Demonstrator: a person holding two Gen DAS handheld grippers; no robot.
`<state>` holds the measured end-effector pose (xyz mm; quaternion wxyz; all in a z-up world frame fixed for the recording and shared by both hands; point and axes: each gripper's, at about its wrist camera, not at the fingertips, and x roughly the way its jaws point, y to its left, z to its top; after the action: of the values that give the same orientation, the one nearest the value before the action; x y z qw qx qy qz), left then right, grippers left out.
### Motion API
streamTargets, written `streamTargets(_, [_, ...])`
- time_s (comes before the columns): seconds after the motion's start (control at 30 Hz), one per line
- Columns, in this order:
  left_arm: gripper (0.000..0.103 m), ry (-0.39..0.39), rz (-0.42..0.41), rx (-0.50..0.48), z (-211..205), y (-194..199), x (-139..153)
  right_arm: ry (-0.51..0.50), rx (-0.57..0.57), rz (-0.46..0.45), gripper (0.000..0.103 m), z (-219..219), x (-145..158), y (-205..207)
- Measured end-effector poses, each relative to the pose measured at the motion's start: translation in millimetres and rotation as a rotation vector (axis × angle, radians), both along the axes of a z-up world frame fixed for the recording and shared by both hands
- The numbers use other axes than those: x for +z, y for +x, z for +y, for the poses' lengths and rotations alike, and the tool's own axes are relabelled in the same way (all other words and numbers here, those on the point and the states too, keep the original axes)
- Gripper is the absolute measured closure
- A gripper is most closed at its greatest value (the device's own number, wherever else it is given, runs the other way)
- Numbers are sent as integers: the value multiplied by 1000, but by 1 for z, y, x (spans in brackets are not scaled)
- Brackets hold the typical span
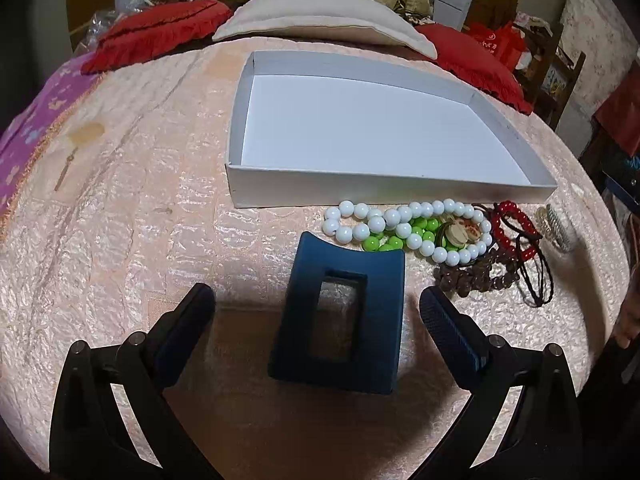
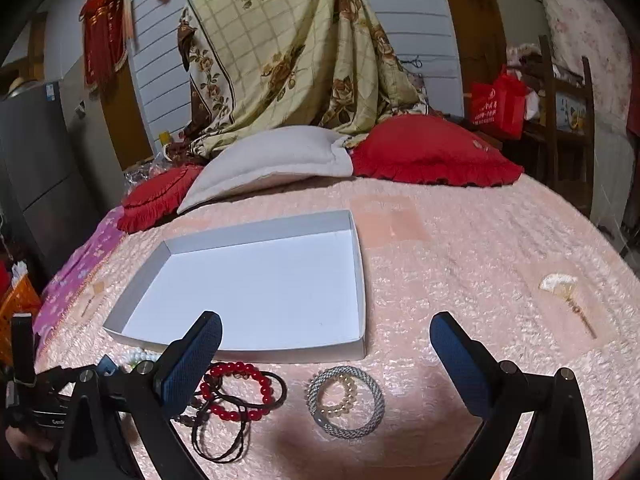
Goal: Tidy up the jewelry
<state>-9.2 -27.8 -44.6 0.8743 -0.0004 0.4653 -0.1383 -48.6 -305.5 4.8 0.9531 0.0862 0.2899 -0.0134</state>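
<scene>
Nearest in the left wrist view, the left tongs (image 1: pixel 318 312) stand spread wide with nothing between their black, blue-padded fingers (image 1: pixel 444 322); a dark blue block (image 1: pixel 340 320) with a curved top edge and a rectangular window cut through it lies on the bedspread (image 1: pixel 140 220) in the gap, touching neither finger. The bedspread is a pale pink, crinkled, shiny quilted cloth. Just beyond the block lies the heap of jewelry: a string of round, glossy white beads (image 1: pixel 400 220) looped over smaller bright green beads (image 1: pixel 420 228), a round pendant-like piece (image 1: pixel 456 234) inside the loop, then dull brown beads (image 1: pixel 472 276), a red bead bracelet (image 1: pixel 516 224) tangled with thin black cords (image 1: pixel 536 276), and at the far right a silvery bangle (image 1: pixel 556 228). In the right wrist view, the right tongs (image 2: pixel 326 340) are likewise released and empty, hovering above the silvery mesh-textured bangle (image 2: pixel 346 402), which encircles a small ring of pale beads (image 2: pixel 342 396); the red bead bracelet (image 2: pixel 236 390) and black cords (image 2: pixel 224 436) lie just beside it, near the left finger. Behind the jewelry sits a shallow, rectangular white cardboard box lid (image 1: pixel 280 188), open side up, its low walls grey in shadow. Farther back a flat cream pillow (image 2: pixel 268 160) rests between two red frilled cushions (image 2: pixel 432 152), and a floral checked quilt (image 2: pixel 288 48) hangs behind them.
</scene>
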Motion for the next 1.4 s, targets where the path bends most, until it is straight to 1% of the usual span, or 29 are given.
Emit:
streamTargets(0.07, [3,-22,-7,-16,-1,-2,2,-20,-1,8,0,2,-1,0])
streamTargets(0.1, [9,-45,-13,-38,-3,-4,5,-20,6,5,0,2,0,-1])
streamTargets(0.13, [15,-42,-24,-49,-4,-5,7,-24,8,-3,0,2,0,-3])
streamTargets(0.17, [17,-30,-35,-55,-6,-6,9,-33,5,-9,0,2,0,-4])
streamTargets(0.2, [22,-18,-44,-58,-7,-7,10,-37,1,-12,0,1,0,-5])
streamTargets(0.27, [29,-21,-28,-56,-6,-6,8,-40,0,-22,0,0,-1,-6])
streamTargets(0.3, [36,-23,-19,-53,-5,-5,7,-45,-5,-19,0,0,-1,-6])
streamTargets(0.33, [39,-22,-16,-50,-4,-5,6,-48,-5,-15,0,-1,-2,-7])
streamTargets(0.4, [41,-19,-22,-51,-4,-7,7,-45,-7,-18,0,-3,-3,-9])
streamTargets(0.43, [47,-19,-25,-54,-4,-8,7,-47,-9,-21,0,-4,-2,-11])
streamTargets(0.5, [56,-17,-29,-60,-5,-10,7,-49,-6,-19,0,-6,-3,-13])
streamTargets(0.63, [56,-25,-36,-55,-4,-12,9,-55,24,32,0,-12,-14,-22])
streamTargets(0.73, [56,-38,-53,-40,-1,-15,14,-70,79,91,0,-16,-28,-29])
streamTargets(0.83, [56,-49,-83,-31,0,-18,20,-71,97,132,8,-20,-39,-29])
streamTargets(0.9, [56,-54,-102,-26,2,-20,23,-46,110,152,13,-21,-43,-25])
streamTargets(0.97, [56,-56,-114,-22,3,-20,25,-32,132,162,26,-18,-45,-20])
streamTargets(1.0, [56,-59,-115,-20,4,-19,25,-32,141,166,29,-16,-45,-17])
streamTargets(1.03, [56,-61,-115,-18,5,-19,25,-34,153,169,38,-13,-46,-14])
streamTargets(1.07, [56,-62,-115,-13,6,-18,26,-31,174,173,49,-8,-47,-11])
streamTargets(1.13, [56,-65,-112,-5,8,-17,26,-28,223,180,57,1,-49,-5])
streamTargets(1.23, [56,-66,-107,-2,8,-17,25,-65,254,179,60,13,-51,0])
streamTargets(1.27, [56,-66,-107,-3,8,-17,25,-77,263,177,65,16,-52,2])
streamTargets(1.37, [56,-64,-107,-8,7,-18,25,-69,290,200,74,22,-57,9])
streamTargets(1.4, [56,-64,-106,-10,6,-18,25,-71,299,212,75,24,-60,12])
